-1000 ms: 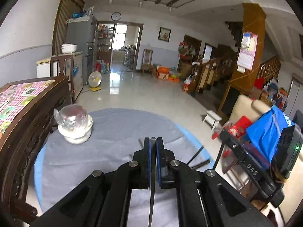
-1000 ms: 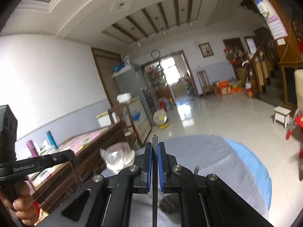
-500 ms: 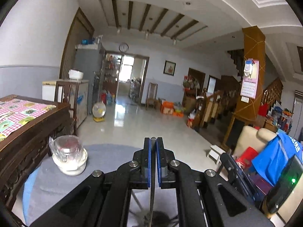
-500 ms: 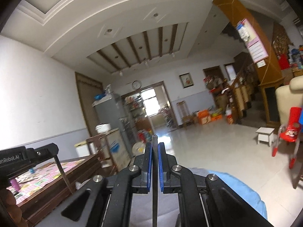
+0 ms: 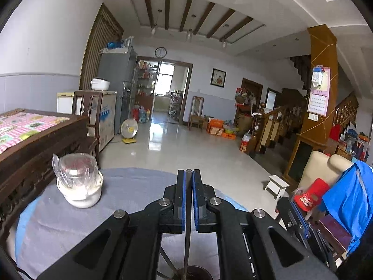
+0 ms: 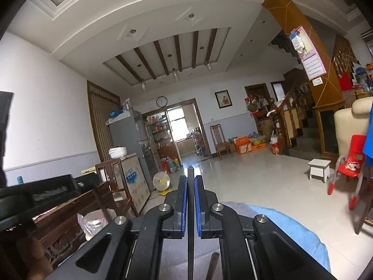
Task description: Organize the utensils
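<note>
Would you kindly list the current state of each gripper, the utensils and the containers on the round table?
Left gripper: shut on a thin dark chopstick.
Right gripper: shut on another thin dark chopstick.
White jar: upright on the grey cloth, mouth covered with clear plastic wrap.
Dark round holder: below the left gripper, utensils already standing in it.

A plastic-wrapped jar (image 5: pixel 78 179) is sitting on the grey-clothed round table (image 5: pixel 58 224), while a small fan (image 5: pixel 129 130) and white stool (image 5: pixel 278 186) are standing on the floor beyond.
</note>
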The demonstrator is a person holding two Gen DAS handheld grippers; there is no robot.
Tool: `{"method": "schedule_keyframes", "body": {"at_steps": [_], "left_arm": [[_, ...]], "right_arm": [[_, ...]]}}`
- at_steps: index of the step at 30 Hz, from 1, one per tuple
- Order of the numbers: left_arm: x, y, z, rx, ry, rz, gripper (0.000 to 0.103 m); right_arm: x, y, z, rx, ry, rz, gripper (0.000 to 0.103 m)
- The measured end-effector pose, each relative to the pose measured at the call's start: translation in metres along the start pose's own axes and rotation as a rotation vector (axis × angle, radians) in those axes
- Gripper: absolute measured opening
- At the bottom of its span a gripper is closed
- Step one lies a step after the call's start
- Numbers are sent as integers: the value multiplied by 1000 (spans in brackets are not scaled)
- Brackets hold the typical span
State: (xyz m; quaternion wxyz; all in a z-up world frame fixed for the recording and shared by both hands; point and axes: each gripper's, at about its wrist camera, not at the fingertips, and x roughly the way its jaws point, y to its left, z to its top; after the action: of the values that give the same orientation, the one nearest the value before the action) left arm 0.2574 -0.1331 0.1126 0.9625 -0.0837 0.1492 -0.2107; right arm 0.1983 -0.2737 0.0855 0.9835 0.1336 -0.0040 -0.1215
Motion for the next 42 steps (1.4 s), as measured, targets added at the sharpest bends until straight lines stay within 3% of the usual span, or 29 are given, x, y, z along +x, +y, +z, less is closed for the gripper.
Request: {"method": "schedule_keyframes", "body": {"at_steps": [12,19,22,24,26,28,30,35,38,39,40,41,42], "left_arm": [[24,-15,-31,37,123,-6,6],[6,-16,-34,114,180,15,6],[-10,-10,-30,152,192,38,18],[-23,-6,-26,174,185,63,40],[-38,-1,-25,205,166,100,56],[-55,4,-24,234,146,130,61],[-69,10,-27,266,156,156,74],[-101,19,-39,333,160,215,79],[-120,28,-43,326,164,226,84],[-125,31,-44,324,164,228,88],[-128,33,-45,324,163,232,90],[-132,35,-46,326,161,239,90],[-136,36,-47,330,158,245,90]], "right_arm": [[-18,-21,-8,29,70,17,7],[-24,-30,-15,45,142,50,7],[-25,-30,-18,42,180,80,7],[-28,-28,-19,33,197,89,7],[-33,-27,-21,33,207,100,7],[-40,-26,-22,37,219,114,8],[-44,-18,-22,40,234,133,8],[-62,-1,-28,0,289,156,11],[-73,3,-31,0,322,150,21],[-76,3,-33,8,333,149,37],[-80,2,-34,18,340,146,67],[-86,0,-36,33,335,149,77],[-94,0,-37,39,314,147,79]]}}
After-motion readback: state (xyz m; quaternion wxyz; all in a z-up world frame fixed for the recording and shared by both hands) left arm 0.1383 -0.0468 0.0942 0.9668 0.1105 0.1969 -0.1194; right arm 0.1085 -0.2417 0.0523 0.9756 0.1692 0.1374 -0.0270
